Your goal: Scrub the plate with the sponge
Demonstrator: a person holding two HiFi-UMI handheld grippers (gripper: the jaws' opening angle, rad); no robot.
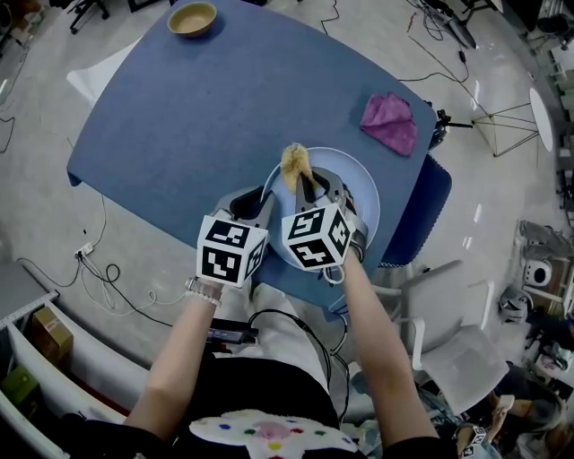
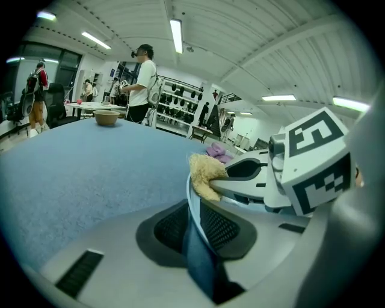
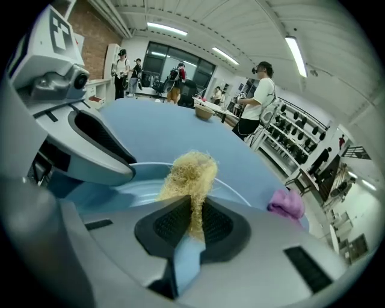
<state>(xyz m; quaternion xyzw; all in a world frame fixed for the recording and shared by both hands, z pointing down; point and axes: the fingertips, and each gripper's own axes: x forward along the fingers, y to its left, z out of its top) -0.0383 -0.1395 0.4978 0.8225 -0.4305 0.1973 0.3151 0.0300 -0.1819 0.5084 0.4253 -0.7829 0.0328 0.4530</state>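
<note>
**Scrubbing stroke: sponge poised over the plate's left side, open room lying rightward**

Working over a broad blue counter (image 1: 197,125), with wide bare surface ahead of and to the left of both tongs and its near corner just right of and beneath them. Steadying the pale blue plate (image 1: 361,186) directly ahead of the tongs, close to that corner. Pinching its near-left rim edgewise in the left tongs (image 2: 194,225), with pads pressed on either face of the thin lip.

Noting a crumpled purple cloth (image 1: 391,122) well ahead and to the right of the right tongs (image 3: 194,219), lying apart from the plate. Noting a tan bowl (image 1: 192,18) far ahead at the opposite end of the counter. Judging both as staying out of the working path.

Clamping the straw-yellow sponge (image 3: 191,171) by its lower end in the right tongs, squeezed tight on it. Letting the fibrous bulk stick out past the tips along the line of pointing, with its long axis aimed forward and down at the plate. Holding it over the plate's left portion, just ahead and slightly right of the left tongs' pinch, nearly side by side with them.

Not managing to tell whether the fibres are pressing on the plate or hovering just off it.

Judging the coming stroke as needing to sweep rightward and toward the far rim, into the plate's open face. Judging leftward travel as risking a knock against the left tongs.
</note>
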